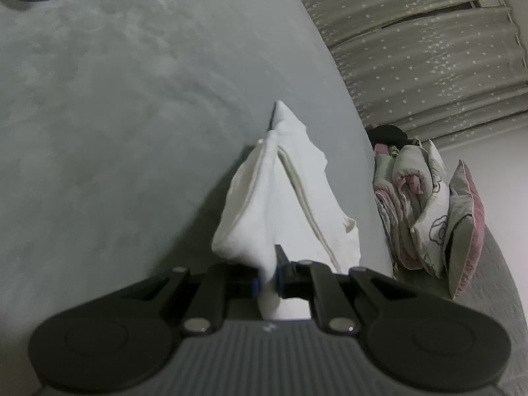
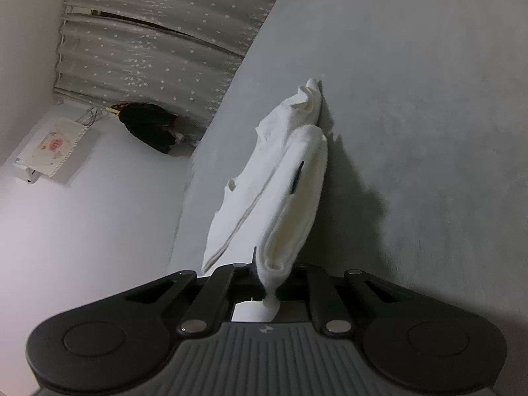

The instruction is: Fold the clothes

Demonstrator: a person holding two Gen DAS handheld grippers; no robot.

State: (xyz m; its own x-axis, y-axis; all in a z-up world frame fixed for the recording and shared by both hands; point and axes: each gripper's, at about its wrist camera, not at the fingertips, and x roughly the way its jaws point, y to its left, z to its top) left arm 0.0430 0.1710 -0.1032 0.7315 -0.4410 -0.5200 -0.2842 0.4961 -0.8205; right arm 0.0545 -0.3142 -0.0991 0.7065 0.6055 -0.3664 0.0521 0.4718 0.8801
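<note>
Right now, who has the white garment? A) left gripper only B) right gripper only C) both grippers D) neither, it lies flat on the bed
C: the left gripper is closed on a bunched end of the white garment, and the right gripper pinches its other folded end, with the cloth stretched between them above the grey bed cover.

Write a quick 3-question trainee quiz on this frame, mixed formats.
1. True or false: the left hand-held gripper is shut on the white garment.
2. The garment's far end meets which surface? A) the grey bed cover B) the pale floor C) the star-patterned curtain
3. Fill in: the right hand-held gripper pinches a folded ____ of the same garment.

Key: 1 true; 2 A; 3 edge.
</note>
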